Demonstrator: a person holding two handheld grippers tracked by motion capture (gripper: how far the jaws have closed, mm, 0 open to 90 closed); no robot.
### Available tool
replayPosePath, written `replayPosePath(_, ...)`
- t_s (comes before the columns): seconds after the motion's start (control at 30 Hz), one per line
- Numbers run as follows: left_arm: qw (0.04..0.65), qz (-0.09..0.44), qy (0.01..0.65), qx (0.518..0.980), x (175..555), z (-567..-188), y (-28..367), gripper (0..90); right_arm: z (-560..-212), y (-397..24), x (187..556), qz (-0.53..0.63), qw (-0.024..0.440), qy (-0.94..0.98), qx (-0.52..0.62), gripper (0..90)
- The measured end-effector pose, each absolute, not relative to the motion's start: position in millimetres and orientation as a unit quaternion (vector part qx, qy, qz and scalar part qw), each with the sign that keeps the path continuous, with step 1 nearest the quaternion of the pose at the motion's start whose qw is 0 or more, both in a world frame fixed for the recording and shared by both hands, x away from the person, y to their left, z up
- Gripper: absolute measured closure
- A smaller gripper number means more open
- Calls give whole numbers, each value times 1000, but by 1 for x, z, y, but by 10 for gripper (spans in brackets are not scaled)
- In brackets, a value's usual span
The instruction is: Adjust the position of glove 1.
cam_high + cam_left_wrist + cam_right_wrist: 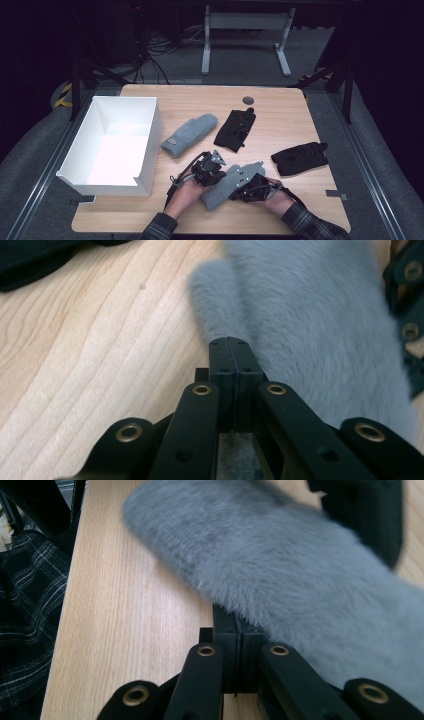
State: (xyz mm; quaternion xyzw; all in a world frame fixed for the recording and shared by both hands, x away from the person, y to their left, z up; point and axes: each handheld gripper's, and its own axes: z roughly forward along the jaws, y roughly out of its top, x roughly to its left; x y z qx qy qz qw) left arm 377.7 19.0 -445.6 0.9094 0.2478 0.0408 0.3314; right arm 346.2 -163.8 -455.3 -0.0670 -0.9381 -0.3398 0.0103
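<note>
both tongs, left tongs [231, 342] and right tongs [239, 625], are fully closed and hold nothing; their tips press at the near grey mitten [225, 190] at the table's [280, 125] front edge. white box [150, 135] is empty; second grey mitten [190, 134] and two black gloves [235, 129] remain unpacked. judged: sorting barely begun.

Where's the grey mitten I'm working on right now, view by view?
High view: the near grey mitten lies at the table's front edge, between the left gripper and right gripper.
Left gripper view: upper right, its thumb just beyond the shut fingers.
Right gripper view: across the top and right, overlapping the shut fingers.
Shared landmark: the light wooden table.
</note>
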Motion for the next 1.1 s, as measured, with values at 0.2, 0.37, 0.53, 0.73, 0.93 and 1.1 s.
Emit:
replayPosePath(0.2, 332, 39, 252, 908, 378, -446, 20, 900, -456, -166, 345, -341, 14, -937, -70, 900)
replayPosePath(0.37, 336, 54, 264, 902, 378, -441, 28, 845, -455, -181, 337, -344, -3, -935, -89, 706)
replayPosePath(0.53, 333, 80, 263, 902, 380, -434, 33, 675, -455, -206, 332, -357, -23, -926, -118, 559)
replayPosePath(0.73, 328, 95, 278, 898, 389, -427, 40, 487, -454, -237, 328, -370, -53, -913, -164, 428)
replayPosePath(0.93, 332, 110, 296, 889, 405, -417, 50, 363, -458, -262, 328, -365, -73, -908, -192, 331)
replayPosePath(1.1, 333, 135, 320, 877, 421, -412, 59, 356, -463, -268, 330, -368, -73, -904, -204, 265)
